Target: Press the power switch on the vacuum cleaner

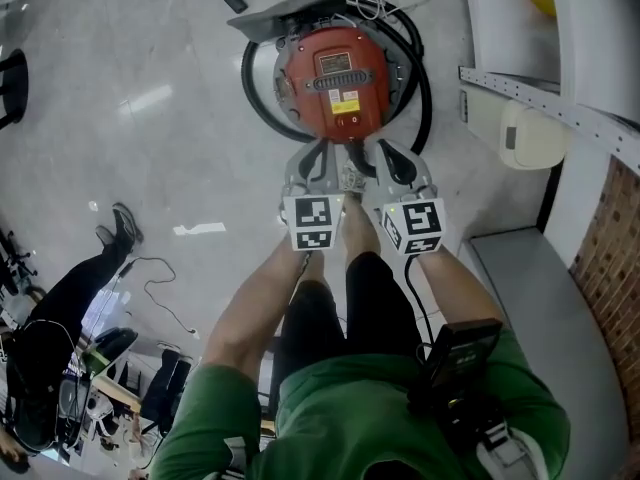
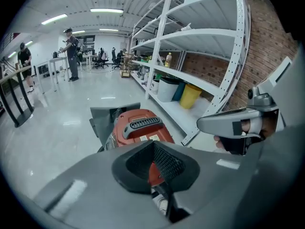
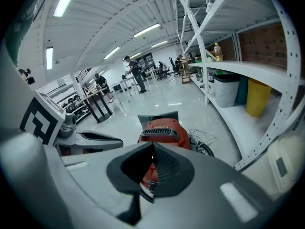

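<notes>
— Where is the vacuum?
— On the floor, at 12 o'clock from the person in the head view. It is red and round-bodied, with a grey handle across its top and a yellow label below that.

— What lies around it?
— A black hose loops round the body from 9 o'clock through 6 to 3 o'clock. A grey nozzle lies at its 12 o'clock edge, touching it or just over it (I cannot tell which).

— And the grippers?
— They are side by side at the vacuum's 6 o'clock edge, both aimed at it. The left gripper is at about 7 o'clock of the body and the right gripper at about 5 o'clock. Their marker cubes are close together.

— Fingers?
— The left gripper's fingers are pressed together at the tips, with nothing between them. Its own view shows the red body just beyond. The right gripper's fingers are likewise closed tip to tip and empty, with the vacuum ahead.

— Are they touching the vacuum?
— The head view puts both tips just beside the near rim, but contact cannot be told.

— Anything else?
— A white rack runs along the 3 o'clock side, with a brick wall by it. Another person stands well apart at 8 o'clock.
</notes>
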`<state>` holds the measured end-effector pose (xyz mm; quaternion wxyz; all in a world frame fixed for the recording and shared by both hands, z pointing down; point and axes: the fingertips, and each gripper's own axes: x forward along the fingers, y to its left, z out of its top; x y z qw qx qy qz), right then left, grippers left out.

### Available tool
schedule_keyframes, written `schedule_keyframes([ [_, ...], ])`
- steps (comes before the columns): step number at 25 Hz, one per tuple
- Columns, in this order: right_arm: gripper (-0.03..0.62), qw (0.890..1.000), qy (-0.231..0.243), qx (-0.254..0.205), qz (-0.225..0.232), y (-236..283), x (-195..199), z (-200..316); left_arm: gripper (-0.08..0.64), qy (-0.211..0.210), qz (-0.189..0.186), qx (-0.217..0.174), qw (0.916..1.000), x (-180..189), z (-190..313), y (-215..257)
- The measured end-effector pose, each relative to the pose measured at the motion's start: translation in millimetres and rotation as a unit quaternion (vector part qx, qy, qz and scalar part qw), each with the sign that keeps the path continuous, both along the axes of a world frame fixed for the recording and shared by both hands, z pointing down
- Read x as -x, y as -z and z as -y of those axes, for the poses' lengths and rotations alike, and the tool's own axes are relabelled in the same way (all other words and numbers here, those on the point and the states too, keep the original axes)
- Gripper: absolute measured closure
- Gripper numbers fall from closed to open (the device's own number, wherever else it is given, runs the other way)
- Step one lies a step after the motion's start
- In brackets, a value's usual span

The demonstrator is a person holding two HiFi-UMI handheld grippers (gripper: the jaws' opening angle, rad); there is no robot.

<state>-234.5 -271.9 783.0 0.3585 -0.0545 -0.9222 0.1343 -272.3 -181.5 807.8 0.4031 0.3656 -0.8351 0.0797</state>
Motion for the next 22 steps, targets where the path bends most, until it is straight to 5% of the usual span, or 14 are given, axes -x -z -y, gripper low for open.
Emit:
schedule_keyframes([
  [22, 0.588, 0.999, 0.011, 0.01, -0.047, -78.7, 3.3, -1.0, 0.499, -0.011, -0.042, 0.027, 0.9987, 2.0, 17.3, -76.0],
])
